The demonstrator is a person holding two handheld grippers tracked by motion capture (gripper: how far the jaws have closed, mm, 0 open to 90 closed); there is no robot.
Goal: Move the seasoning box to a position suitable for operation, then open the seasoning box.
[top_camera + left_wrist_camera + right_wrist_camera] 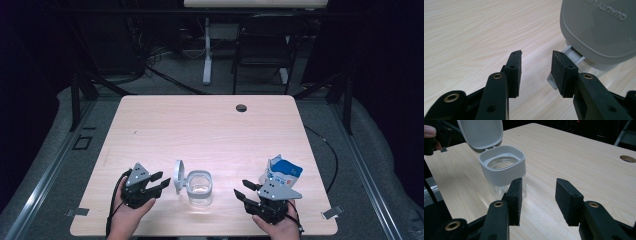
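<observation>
A: What's the jar (199,188) like?

B: Clear glass body, wide grey-white collar with rounded corners, and a grey hinged lid (179,176) standing open on edge at its 9 o'clock side. In the left gripper view the lid's (599,27) outer face carries raised lettering. In the right gripper view the jar (503,170) looks empty, its lid (481,132) tipped back above the rim.

A: Where does it sit?

B: On the table (210,125), near the front edge, about 6 o'clock from the table's centre, between the two grippers.

A: And the fingers?

B: The left gripper (159,181) lies at the jar's 9 o'clock, just beside the lid, fingers (514,72) apart with bare table between them. The right gripper (243,189) lies at 3 o'clock, fingers (568,200) apart too, holding nothing. A blue-and-white carton (283,172) sits behind it, at about 1 o'clock.
</observation>
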